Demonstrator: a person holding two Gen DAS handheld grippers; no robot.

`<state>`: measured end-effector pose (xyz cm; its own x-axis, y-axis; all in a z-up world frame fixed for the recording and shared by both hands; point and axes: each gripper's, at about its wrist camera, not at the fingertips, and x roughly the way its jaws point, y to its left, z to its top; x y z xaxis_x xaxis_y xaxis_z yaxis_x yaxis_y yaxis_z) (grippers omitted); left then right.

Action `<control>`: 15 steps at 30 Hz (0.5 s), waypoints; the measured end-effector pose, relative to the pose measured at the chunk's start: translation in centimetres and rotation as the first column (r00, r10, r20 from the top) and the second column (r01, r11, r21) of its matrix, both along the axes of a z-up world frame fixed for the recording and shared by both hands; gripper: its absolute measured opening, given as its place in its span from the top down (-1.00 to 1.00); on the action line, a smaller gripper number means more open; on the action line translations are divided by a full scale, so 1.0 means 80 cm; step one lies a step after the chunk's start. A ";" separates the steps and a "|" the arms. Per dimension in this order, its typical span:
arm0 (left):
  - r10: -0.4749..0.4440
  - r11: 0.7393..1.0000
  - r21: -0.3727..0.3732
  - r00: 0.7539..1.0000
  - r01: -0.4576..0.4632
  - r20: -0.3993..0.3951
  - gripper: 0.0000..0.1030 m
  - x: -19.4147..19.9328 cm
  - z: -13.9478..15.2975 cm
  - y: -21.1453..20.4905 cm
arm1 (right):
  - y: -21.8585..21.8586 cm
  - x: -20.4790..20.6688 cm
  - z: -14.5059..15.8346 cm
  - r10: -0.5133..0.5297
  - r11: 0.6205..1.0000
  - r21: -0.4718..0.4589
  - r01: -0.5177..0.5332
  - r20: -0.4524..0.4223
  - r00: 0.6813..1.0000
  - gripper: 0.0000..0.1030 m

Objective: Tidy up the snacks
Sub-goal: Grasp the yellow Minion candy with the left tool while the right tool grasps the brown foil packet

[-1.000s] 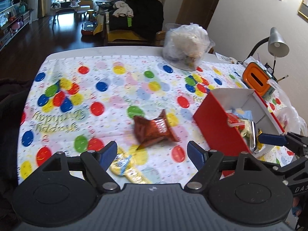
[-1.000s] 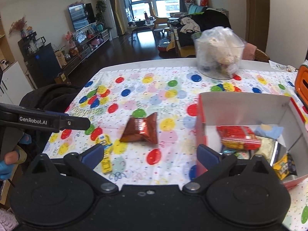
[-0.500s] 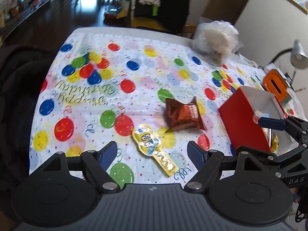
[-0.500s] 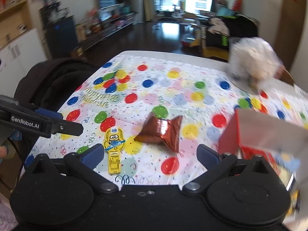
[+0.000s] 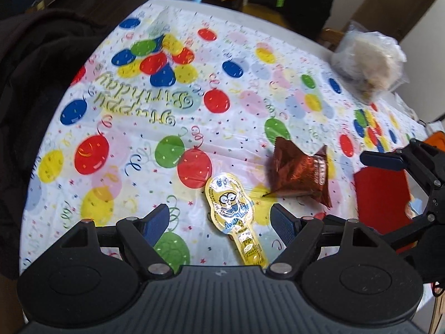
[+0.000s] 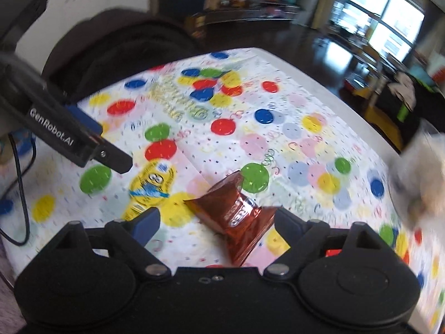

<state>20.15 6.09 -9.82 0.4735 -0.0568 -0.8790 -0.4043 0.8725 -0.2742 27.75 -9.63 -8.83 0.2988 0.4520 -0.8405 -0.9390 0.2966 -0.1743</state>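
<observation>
Left tongs [image 5: 219, 220] stand apart over the yellow snack [image 5: 233, 217], lying flat on the tabletop [image 5: 236, 128]. Right tongs [image 6: 217, 220] are closing around the brown packet [image 6: 236, 211], not yet pressing. The red box [image 5: 383, 194] is half hidden; the right view is blurred.

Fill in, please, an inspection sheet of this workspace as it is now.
Surface: table with balloon-print birthday tablecloth.
Job's things: yellow cartoon snack packet and brown foil snack bag lying apart; red box at the right.
Clutter: clear bag of pale contents.
Grippers: left gripper open over the yellow packet; right gripper closing around the foil bag, pads not pressing yet.
Cables: black cable at the table edge.
Surroundings: dark coat, living room.
</observation>
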 end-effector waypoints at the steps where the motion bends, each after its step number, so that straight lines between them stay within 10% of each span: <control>1: 0.010 1.000 -0.001 1.000 -0.010 -0.012 -0.54 0.005 -0.005 -0.003 | 0.003 0.003 -0.005 0.034 0.999 -0.013 -0.033 0.004 0.999 -0.61; 15: 0.037 0.998 0.052 0.994 -0.031 -0.104 -0.54 0.047 -0.047 -0.039 | 0.018 0.021 -0.056 0.329 0.938 -0.146 -0.314 0.095 0.940 -0.28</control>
<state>23.94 2.96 -13.54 0.3795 0.0030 -0.9252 -0.4582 0.8694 -0.1851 29.42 -8.22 -13.35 0.2540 0.4318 -0.8655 -0.9514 -0.0494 -0.3038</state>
